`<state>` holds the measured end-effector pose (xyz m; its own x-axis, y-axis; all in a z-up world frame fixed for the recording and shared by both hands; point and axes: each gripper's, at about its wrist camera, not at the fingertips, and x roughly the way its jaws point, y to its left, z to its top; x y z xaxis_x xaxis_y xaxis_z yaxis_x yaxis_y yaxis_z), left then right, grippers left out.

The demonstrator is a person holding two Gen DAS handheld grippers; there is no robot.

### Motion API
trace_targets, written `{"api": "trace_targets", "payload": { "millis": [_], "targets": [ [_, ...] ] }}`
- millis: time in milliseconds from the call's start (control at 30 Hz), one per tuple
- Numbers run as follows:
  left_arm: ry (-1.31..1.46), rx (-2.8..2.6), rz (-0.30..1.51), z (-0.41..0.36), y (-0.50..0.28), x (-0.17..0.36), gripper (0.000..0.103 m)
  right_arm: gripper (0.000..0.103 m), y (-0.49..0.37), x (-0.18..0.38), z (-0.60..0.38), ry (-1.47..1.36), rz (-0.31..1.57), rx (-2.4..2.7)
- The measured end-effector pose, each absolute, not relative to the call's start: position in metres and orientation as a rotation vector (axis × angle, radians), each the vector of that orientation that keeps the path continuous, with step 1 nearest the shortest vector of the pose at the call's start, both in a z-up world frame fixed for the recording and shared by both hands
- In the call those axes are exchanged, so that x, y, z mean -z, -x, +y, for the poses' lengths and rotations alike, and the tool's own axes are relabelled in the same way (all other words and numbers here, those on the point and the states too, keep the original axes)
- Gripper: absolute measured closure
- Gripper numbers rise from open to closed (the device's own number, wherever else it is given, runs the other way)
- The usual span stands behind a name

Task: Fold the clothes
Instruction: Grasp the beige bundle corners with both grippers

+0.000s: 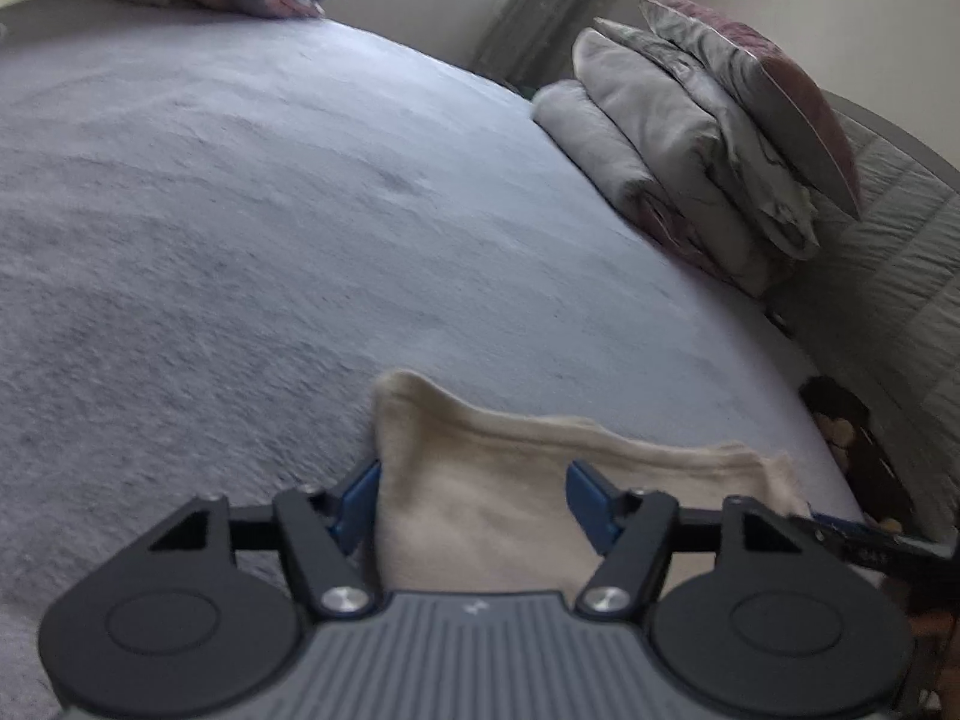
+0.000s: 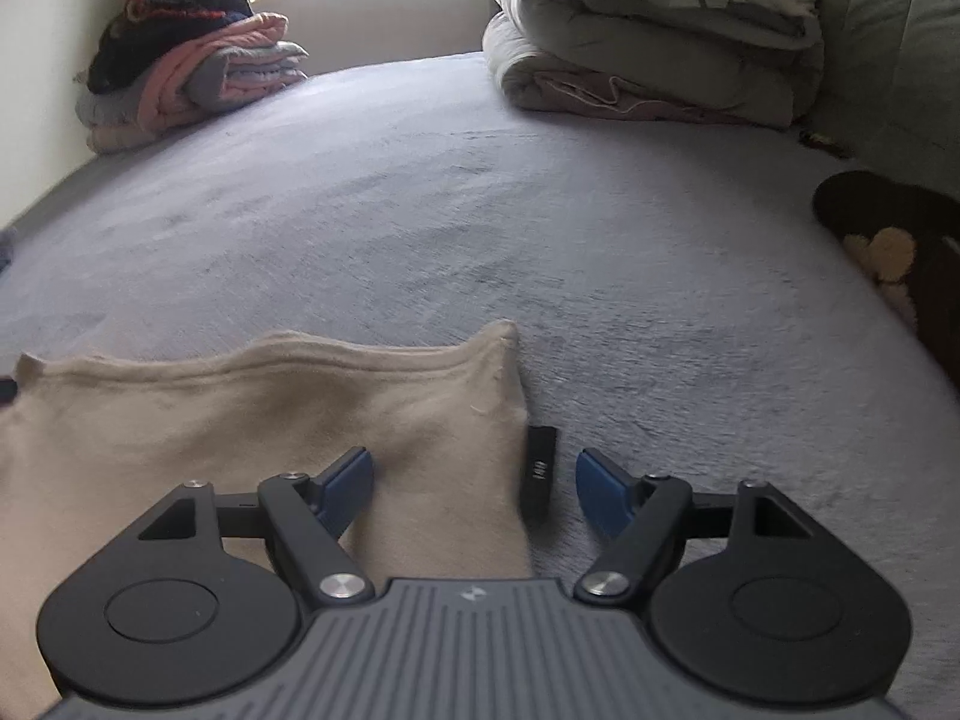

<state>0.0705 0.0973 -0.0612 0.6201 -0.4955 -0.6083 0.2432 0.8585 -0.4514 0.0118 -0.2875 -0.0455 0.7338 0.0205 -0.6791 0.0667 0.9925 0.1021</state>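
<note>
In the left wrist view, we are holding the left hand-held gripper (image 1: 474,492) open around the cream garment (image 1: 510,480) on the bed (image 1: 270,210), not pinching it.

In the right wrist view, the right hand-held gripper (image 2: 474,486) is straddling its edge, open. Folding seems hardly begun.

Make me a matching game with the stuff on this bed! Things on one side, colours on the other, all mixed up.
Things:
1. folded garment under the grippers
2. bed cover
3. gripper fingertips
4. knitted pile on top of the corner stack

Colours:
A. blue
B. dark, with red and orange trim
C. cream
D. pale grey-lilac

Pairs: 1-C, 2-D, 3-A, 4-B
</note>
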Motion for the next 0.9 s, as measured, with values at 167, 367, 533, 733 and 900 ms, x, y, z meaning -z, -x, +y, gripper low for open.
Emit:
{"api": "trace_targets", "payload": {
  "millis": [167, 367, 533, 733, 900],
  "targets": [
    [0.268, 0.446, 0.814, 0.088, -0.067, 0.061, 0.057, 0.069, -0.012, 0.047, -0.278, -0.133, 0.747, -0.044],
    [0.29, 0.43, 0.832, 0.092, -0.066, 0.062, 0.084, 0.088, -0.009, 0.042, -0.26, -0.05, 0.732, -0.055],
    [0.256, 0.425, 0.816, 0.085, -0.063, 0.061, 0.083, 0.089, -0.008, 0.04, -0.262, -0.079, 0.726, -0.042],
    [0.397, 0.493, 0.83, 0.092, -0.07, 0.067, 0.043, 0.067, -0.013, 0.044, -0.29, -0.321, 0.763, -0.066],
    [0.343, 0.499, 0.811, 0.082, -0.067, 0.069, 0.046, 0.052, -0.014, 0.047, -0.292, -0.375, 0.765, -0.126]
  ]
}}
